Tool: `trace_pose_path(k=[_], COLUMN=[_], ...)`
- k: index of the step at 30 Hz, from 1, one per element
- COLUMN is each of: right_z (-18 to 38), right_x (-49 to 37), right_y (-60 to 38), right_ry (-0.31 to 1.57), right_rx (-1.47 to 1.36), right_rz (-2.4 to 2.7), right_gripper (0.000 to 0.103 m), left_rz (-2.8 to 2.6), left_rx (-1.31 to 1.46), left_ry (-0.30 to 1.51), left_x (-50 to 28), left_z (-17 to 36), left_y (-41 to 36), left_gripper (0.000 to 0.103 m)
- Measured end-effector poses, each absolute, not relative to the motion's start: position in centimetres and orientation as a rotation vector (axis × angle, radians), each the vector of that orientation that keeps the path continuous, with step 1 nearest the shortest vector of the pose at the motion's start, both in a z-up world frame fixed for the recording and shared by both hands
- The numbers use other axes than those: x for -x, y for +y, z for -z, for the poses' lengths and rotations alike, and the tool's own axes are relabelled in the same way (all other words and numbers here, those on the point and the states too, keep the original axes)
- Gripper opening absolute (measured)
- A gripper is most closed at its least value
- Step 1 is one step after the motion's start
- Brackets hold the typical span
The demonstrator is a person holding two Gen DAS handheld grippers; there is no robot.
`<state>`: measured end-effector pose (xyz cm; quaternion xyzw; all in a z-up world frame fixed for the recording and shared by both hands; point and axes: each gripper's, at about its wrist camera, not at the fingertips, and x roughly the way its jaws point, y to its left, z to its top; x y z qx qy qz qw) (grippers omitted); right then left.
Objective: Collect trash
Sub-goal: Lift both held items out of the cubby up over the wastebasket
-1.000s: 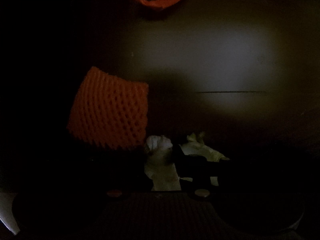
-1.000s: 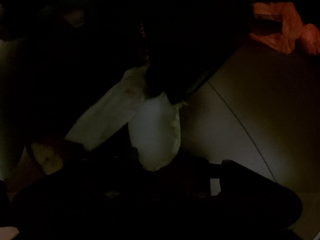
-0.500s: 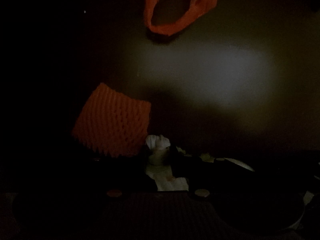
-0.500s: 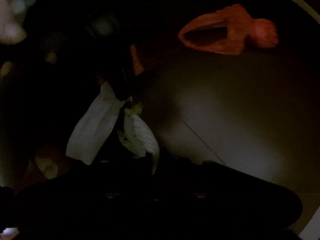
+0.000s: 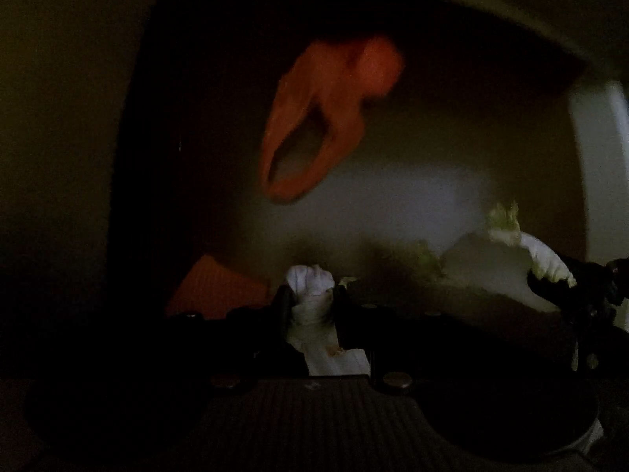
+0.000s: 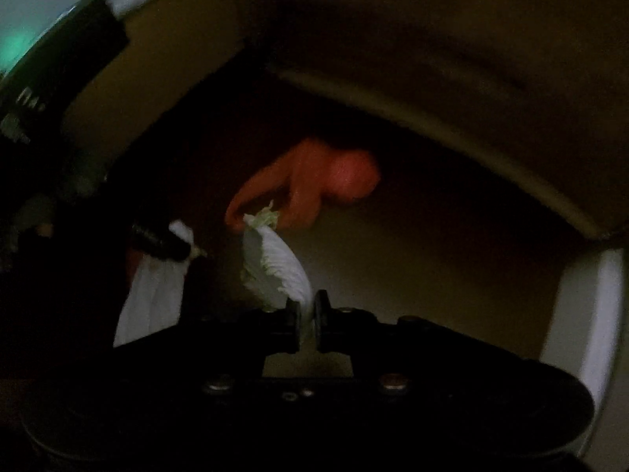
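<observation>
The scene is dark. My left gripper (image 5: pixel 310 299) points down and is shut on a crumpled white tissue (image 5: pixel 310 281), lifted off the floor. Below it to the left lies an orange foam net (image 5: pixel 212 287). An orange plastic bag (image 5: pixel 326 118) lies farther off on the floor. My right gripper (image 6: pixel 308 314) is shut on a pale cabbage leaf (image 6: pixel 275 263), which sticks up from its fingers. The right wrist view shows the left gripper (image 6: pixel 165 242) with the tissue (image 6: pixel 153 299) hanging, and the bag (image 6: pixel 314 185) behind. The left wrist view has the right gripper (image 5: pixel 566 291) and leaf (image 5: pixel 542 255) at right.
The pale floor (image 5: pixel 412 188) has a dim lit patch beyond the grippers. A beige wall or ledge (image 6: pixel 432 90) runs along the back. A white upright edge (image 5: pixel 605 157) stands at the right. Deep shadow covers the left side.
Both grippers have risen with their loads. The right gripper's jaws closed on the cabbage leaf. The orange net has slid low in the left view and the whole bag has come into sight.
</observation>
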<state>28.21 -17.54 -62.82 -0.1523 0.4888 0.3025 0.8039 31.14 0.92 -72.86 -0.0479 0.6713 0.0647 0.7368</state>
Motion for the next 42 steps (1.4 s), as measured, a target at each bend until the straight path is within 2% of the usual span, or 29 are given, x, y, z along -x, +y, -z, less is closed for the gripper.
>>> trace_pose_path(k=[15,34,42], right_z=[44.2,23.0,15.7], right_x=[-31.2,-33.0,-34.3], right_y=[-22.0,-22.5,-21.4], right_ry=[0.677,0.221,0.092], right_rx=[0.077,0.033,0.029], right_rz=[-0.533,-0.537,-0.530], right_gripper=[0.005,0.005,0.005], left_rz=[-0.079,-0.051,-0.035], left_rx=[0.174,0.054,-0.006], left_ry=[0.958,0.516,0.343], left_x=[-31.8,-33.0,-33.4], left_z=[50.3,27.5,18.3], left_y=[-1.0,-1.8,-2.9], left_gripper=[0.022,0.022,0.022])
